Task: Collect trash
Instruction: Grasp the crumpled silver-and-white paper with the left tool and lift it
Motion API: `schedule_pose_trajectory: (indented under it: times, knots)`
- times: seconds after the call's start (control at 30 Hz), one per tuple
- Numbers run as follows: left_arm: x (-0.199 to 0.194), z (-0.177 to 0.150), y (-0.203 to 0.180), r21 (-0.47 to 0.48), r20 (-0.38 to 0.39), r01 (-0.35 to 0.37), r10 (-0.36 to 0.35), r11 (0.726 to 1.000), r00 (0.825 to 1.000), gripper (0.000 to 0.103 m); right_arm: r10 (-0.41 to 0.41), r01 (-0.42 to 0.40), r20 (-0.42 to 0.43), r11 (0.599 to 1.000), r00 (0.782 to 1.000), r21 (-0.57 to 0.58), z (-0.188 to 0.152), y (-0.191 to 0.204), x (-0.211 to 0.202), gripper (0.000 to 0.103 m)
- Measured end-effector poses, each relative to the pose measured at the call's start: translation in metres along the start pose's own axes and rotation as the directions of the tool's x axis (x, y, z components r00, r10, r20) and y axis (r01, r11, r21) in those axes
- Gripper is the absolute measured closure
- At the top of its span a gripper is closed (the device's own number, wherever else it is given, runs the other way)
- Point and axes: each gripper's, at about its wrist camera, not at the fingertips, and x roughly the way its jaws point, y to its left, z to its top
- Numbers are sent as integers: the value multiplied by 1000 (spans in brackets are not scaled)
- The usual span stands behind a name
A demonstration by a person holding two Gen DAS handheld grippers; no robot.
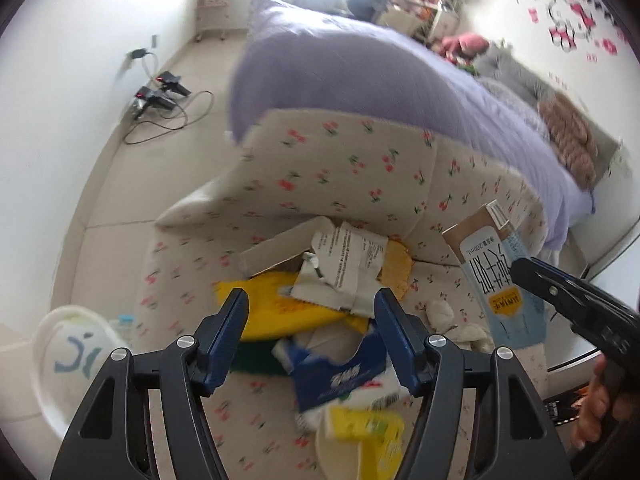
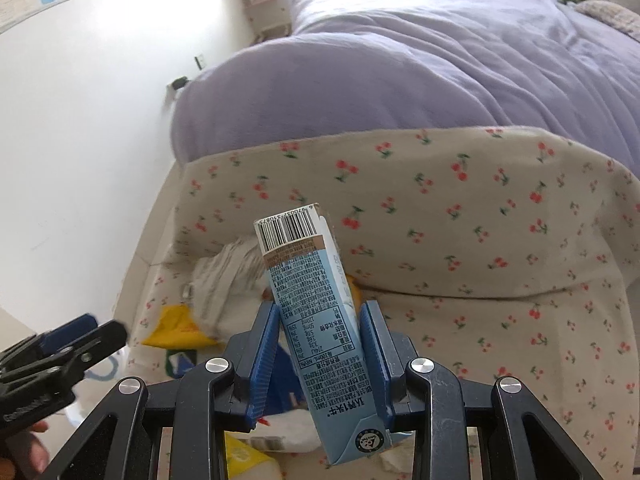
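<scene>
Closest to me, the right gripper point(image 2: 318, 356) is clamped on a small light-blue cardboard milk carton point(image 2: 316, 320), pads pressing its two broad faces, and holds it above the litter. It looks empty and light, stiff enough at the edges but likely to crumple if squeezed mid-panel. The left gripper point(image 1: 312, 316) hangs with fingers apart and nothing between them over the heap: a torn blue tissue box point(image 1: 340, 376), a yellow plastic wrapper point(image 1: 280, 304), crumpled printed paper point(image 1: 344, 276). Left of it sits a white plastic bin point(image 1: 64, 356); its contents I cannot tell. Beyond, a cherry-print cushion point(image 1: 344, 168), then a lilac quilt point(image 1: 360, 76).

cherry-print cushion point(image 1: 352, 168); trash pile point(image 1: 320, 300) atop
</scene>
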Motion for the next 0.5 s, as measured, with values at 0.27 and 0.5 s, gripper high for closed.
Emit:
schedule_pose_trajectory:
  times: [0.27,0.5]
  knots:
    - [62,14,-18,38,-111,-27,31,999,993,37,-37,37,-43,999,998,-2,0,-23,21,66]
    - [77,10,-15,-2,-151,13,-13,1000,988,56,-27,30,-71,999,997,39,1,-39,30,66]
